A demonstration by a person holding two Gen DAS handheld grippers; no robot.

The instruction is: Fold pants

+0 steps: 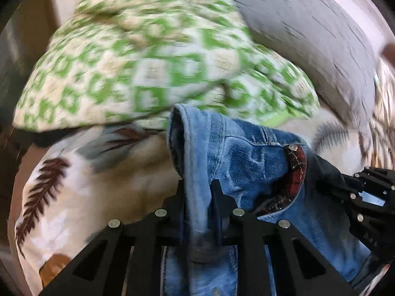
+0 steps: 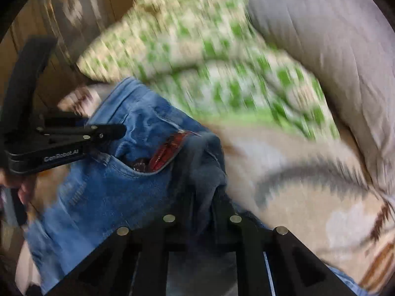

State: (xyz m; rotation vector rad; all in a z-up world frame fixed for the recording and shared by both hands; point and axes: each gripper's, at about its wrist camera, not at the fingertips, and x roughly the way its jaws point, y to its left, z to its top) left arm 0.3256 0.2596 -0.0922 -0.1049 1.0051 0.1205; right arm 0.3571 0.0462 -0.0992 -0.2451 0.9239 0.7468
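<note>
Light blue jeans (image 1: 249, 172) with a red plaid pocket lining (image 1: 297, 165) hang between both grippers above a bed. My left gripper (image 1: 197, 185) is shut on the waistband edge of the jeans. My right gripper (image 2: 200, 197) is shut on a bunched dark fold of the jeans (image 2: 116, 185). The right gripper shows at the right edge of the left wrist view (image 1: 365, 197). The left gripper shows at the left of the right wrist view (image 2: 74, 138), clamped on the denim. Both views are blurred by motion.
A green and white patterned pillow (image 1: 148, 69) lies behind the jeans. A grey quilted pillow (image 1: 316, 32) sits at the back right. The bed sheet (image 1: 74, 185) has a leaf print. A wooden wall (image 2: 61, 24) stands at the left.
</note>
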